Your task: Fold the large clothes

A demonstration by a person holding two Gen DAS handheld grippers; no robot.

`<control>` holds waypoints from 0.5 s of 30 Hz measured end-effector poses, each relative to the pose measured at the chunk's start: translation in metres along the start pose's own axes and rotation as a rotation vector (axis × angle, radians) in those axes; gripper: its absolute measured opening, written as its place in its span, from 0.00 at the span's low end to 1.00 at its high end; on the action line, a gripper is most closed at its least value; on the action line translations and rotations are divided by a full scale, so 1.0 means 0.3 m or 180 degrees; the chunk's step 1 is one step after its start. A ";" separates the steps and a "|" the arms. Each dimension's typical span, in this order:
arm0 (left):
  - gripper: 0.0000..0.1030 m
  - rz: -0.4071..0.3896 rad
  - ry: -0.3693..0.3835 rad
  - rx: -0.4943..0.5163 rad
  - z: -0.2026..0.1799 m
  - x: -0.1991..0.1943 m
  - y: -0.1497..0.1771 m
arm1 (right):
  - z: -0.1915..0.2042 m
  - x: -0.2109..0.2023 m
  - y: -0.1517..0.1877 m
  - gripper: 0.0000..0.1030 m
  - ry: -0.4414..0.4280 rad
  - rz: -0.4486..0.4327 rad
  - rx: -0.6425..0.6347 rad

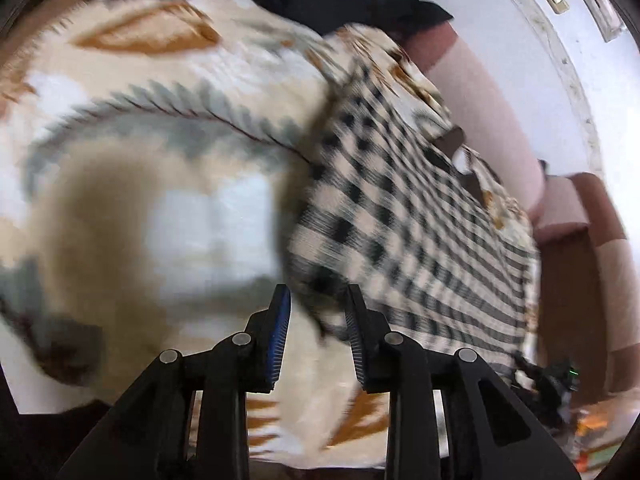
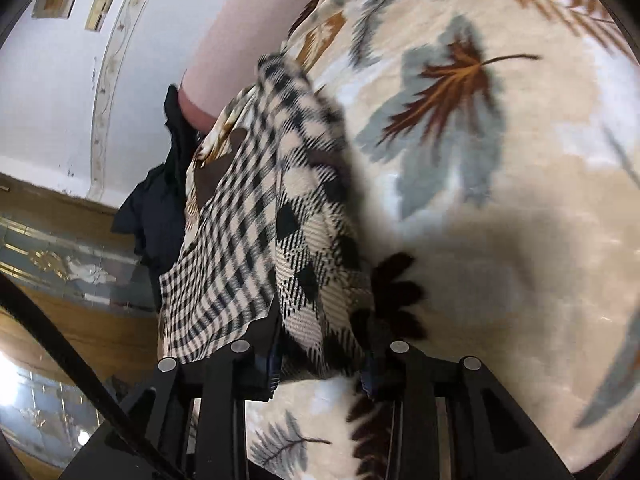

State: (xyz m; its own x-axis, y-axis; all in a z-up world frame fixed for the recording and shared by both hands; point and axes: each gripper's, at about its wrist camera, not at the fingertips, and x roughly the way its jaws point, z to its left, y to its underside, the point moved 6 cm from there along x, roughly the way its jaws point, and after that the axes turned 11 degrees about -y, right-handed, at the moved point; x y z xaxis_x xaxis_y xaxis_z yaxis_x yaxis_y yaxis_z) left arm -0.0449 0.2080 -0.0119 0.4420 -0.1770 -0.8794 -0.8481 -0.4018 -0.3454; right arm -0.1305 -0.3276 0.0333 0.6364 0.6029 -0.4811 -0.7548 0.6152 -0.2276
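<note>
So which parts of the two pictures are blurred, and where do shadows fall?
Left wrist view: the leaf-print blanket and checked cloth are smeared by motion, while the left tool stays sharp; a soft shadow lies on the blanket. Right wrist view: less blur, the cloth weave near the right tool reads clearly; a broad shadow crosses the blanket at right.

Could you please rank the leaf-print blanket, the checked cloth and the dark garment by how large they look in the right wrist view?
1. Leaf-print blanket
2. Checked cloth, though it is nearest the camera
3. Dark garment, partly hidden behind the cloth

Leaf-patterned blanket (image 2: 500, 160) under checked garment (image 2: 248, 208), apparently spread flat.
</note>
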 end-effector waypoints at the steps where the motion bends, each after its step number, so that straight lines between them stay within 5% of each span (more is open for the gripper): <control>1: 0.25 -0.0132 -0.0240 0.0019 0.027 -0.024 -0.010 | -0.001 -0.022 -0.004 0.34 0.0037 -0.0067 -0.0015; 6: 0.23 -0.0532 -0.0467 0.0322 0.005 -0.145 -0.004 | 0.014 -0.127 -0.052 0.35 0.0276 -0.0465 -0.0177; 9: 0.30 -0.0675 -0.0399 0.0794 -0.139 -0.189 0.049 | 0.025 -0.146 -0.081 0.52 0.0189 -0.0527 -0.0145; 11: 0.42 -0.0705 -0.0270 0.1133 -0.261 -0.189 0.111 | 0.033 -0.140 -0.101 0.52 0.0166 -0.0494 -0.0132; 15: 0.45 -0.0653 0.0015 0.1904 -0.538 -0.139 0.288 | 0.071 -0.073 -0.161 0.59 0.0171 -0.0281 -0.0244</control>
State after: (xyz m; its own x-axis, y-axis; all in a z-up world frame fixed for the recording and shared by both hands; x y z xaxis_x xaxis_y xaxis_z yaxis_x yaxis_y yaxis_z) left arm -0.0895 0.0356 0.0479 0.6130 -0.1541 -0.7749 -0.7621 0.1435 -0.6314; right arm -0.1045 -0.3597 0.0728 0.6930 0.5188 -0.5005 -0.7075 0.6228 -0.3340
